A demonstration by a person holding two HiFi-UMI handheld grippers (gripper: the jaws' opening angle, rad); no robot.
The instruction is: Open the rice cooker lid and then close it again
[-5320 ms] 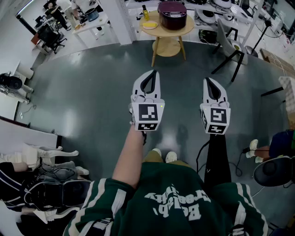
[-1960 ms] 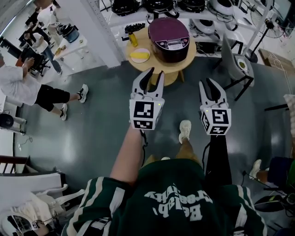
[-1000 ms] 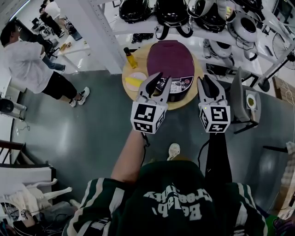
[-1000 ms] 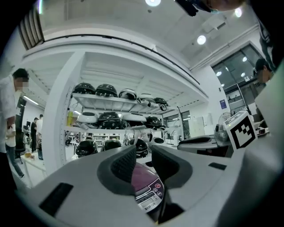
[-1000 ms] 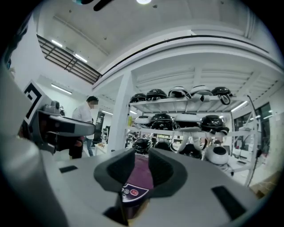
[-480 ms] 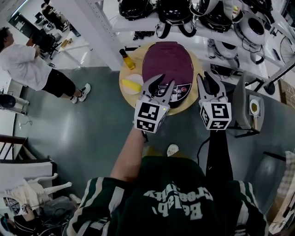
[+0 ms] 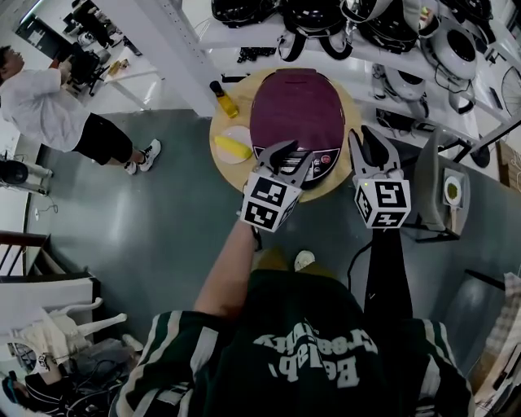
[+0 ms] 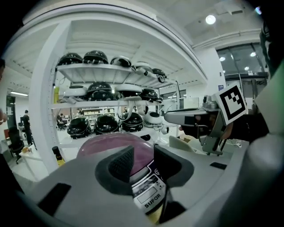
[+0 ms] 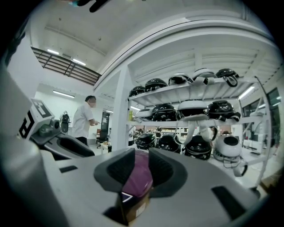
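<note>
The purple rice cooker (image 7: 297, 106) stands with its lid down on a round wooden table (image 7: 346, 175). My left gripper (image 7: 291, 156) hovers over the cooker's front control panel (image 7: 321, 160); its jaws are opening and nothing is between them. In the left gripper view the cooker's lid (image 8: 104, 144) and panel (image 8: 148, 198) show through the gap of the left gripper (image 8: 143, 162). My right gripper (image 7: 364, 138) is open and empty, just right of the cooker over the table's rim. The right gripper (image 9: 141, 166) frames a strip of the cooker (image 9: 138, 179) in its own view.
A yellow item on a plate (image 7: 234, 147) and a small bottle (image 7: 221, 98) sit on the table's left side. White shelves with several dark cookers (image 7: 313, 16) stand right behind it. A chair (image 7: 437, 191) is to the right; a person in white (image 7: 49, 102) stands far left.
The table and cooker have come nearer. My left gripper sank toward the cooker's front panel and its jaws spread wider. The right gripper moved forward beside the cooker, jaws unchanged.
</note>
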